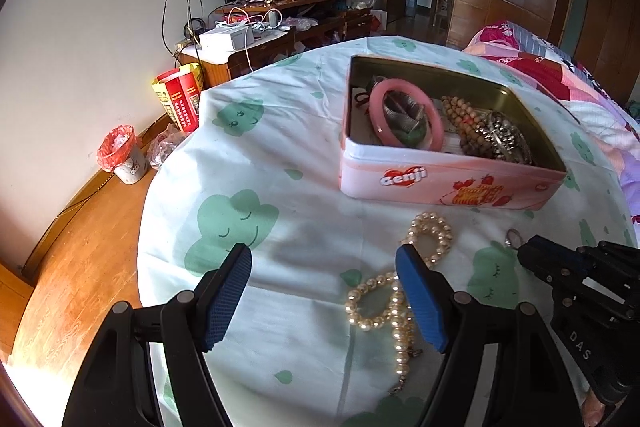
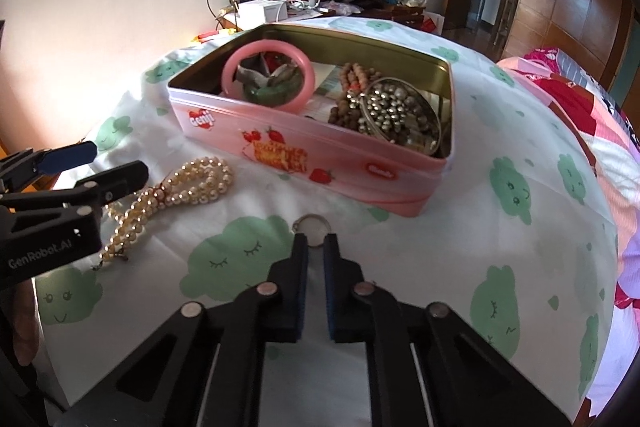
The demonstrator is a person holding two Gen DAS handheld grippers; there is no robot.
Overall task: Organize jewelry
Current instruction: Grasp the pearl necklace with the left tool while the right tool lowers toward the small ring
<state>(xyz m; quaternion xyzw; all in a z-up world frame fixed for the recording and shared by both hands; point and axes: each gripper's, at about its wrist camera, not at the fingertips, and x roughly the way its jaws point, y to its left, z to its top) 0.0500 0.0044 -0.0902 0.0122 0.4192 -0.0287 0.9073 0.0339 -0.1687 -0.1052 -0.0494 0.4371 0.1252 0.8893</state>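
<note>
Right fingers [image 2: 316, 241] pinch ring [image 2: 311, 225] by its edge, left [image 1: 324, 267] gapes over pearls [image 1: 394, 301]; thin grip, ring may slip before tin [image 2: 280, 143].

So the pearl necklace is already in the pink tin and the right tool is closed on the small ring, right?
Not quite. The pearl necklace lies on the tablecloth outside the pink tin, as the right wrist view shows. The right tool is indeed closed on the small ring.

Wooden floor [image 1: 80, 267], cluttered sideboard [image 1: 280, 23].
</note>
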